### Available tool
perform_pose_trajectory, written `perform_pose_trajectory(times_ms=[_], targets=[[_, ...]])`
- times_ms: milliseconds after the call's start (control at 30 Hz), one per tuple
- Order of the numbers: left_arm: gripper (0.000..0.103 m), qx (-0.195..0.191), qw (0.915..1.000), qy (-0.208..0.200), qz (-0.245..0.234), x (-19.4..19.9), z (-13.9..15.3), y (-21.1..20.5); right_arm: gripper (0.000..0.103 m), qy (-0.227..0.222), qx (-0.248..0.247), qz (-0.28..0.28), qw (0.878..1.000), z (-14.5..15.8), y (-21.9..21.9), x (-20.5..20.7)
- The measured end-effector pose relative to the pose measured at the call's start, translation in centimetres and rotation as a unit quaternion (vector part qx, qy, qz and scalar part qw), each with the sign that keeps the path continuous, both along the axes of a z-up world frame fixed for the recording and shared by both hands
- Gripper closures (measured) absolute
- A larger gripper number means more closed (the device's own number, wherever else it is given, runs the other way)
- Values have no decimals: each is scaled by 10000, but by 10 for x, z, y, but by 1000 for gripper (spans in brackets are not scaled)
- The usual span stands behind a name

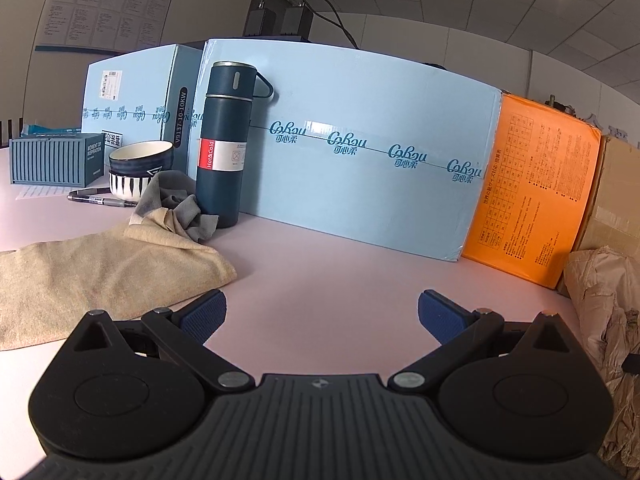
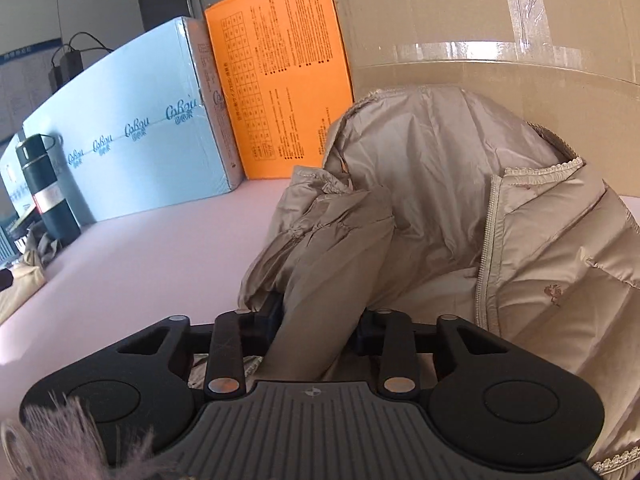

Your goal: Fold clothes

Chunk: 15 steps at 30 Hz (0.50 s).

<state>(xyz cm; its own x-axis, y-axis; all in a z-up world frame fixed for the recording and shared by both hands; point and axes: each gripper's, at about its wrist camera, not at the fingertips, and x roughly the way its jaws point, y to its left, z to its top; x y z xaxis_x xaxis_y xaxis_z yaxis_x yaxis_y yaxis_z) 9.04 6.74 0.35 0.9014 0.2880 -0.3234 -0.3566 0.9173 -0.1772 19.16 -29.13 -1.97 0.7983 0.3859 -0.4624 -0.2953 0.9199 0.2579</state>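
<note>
A beige puffer jacket [image 2: 460,208] with a zipper lies bunched on the pink table against a cardboard box. My right gripper [image 2: 320,320] is shut on the jacket's sleeve [image 2: 332,280], which runs between the fingers. In the left wrist view the jacket [image 1: 608,320] shows at the far right edge. My left gripper [image 1: 320,316] is open and empty, low over the pink table [image 1: 320,272], with its blue pads [image 1: 204,316] wide apart. A beige towel [image 1: 100,276] lies to its left.
A dark blue thermos [image 1: 226,144] stands by a grey cloth [image 1: 176,204], stacked bowls [image 1: 138,168], a pen [image 1: 100,199] and a blue container [image 1: 56,158]. Light blue boxes [image 1: 360,152], an orange box [image 1: 528,192] and a cardboard box [image 2: 480,20] line the back.
</note>
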Motion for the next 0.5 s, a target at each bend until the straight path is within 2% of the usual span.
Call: perform_pose_trajectory(times_ms=[133, 267, 333, 400, 433, 467, 500], targets=[[0, 19, 10000, 4, 42, 0, 0, 0, 84, -109, 1251, 551, 9906, 15, -6, -22], [0, -8, 9999, 34, 108, 1, -1, 2, 84, -253, 2383, 1234, 9630, 29, -11, -46], [0, -26, 9999, 41, 132, 1, -2, 3, 84, -230, 2745, 1692, 9463, 32, -11, -56], [0, -33, 9999, 43, 146, 1, -2, 3, 83, -227, 2908, 1868, 9381, 35, -12, -65], [0, -41, 9999, 40, 157, 1, -2, 4, 71, -275, 2878, 1893, 9384, 37, -13, -69], [0, -49, 9998, 38, 169, 1, -2, 4, 47, -347, 2788, 1896, 9408, 39, -15, -73], [0, -57, 9998, 35, 181, 1, -2, 5, 29, -496, 2649, 1857, 9449, 43, -16, -79]])
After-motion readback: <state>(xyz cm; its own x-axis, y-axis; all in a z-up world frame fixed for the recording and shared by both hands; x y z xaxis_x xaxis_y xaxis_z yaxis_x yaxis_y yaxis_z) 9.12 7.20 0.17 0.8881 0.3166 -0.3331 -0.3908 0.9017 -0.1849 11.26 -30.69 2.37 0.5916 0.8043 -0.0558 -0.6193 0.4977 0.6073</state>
